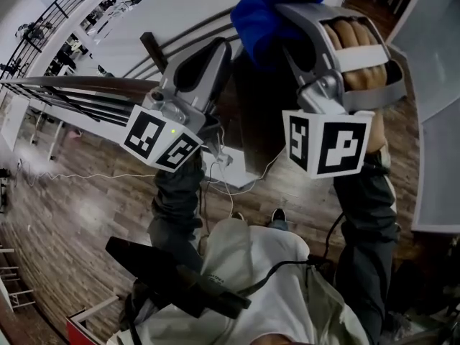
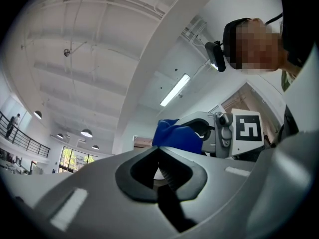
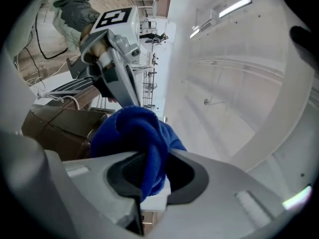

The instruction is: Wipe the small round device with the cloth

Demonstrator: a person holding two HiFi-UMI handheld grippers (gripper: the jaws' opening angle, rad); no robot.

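Count recorded: two hand-held grippers, being the left hand-held gripper and the right hand-held gripper; two marker cubes, left cube and right cube; one blue cloth; one cardboard box.

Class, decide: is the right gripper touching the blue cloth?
Touching. The right gripper view shows the right gripper with its jaws closed on the cloth, which is pinched between them and bunches out above.
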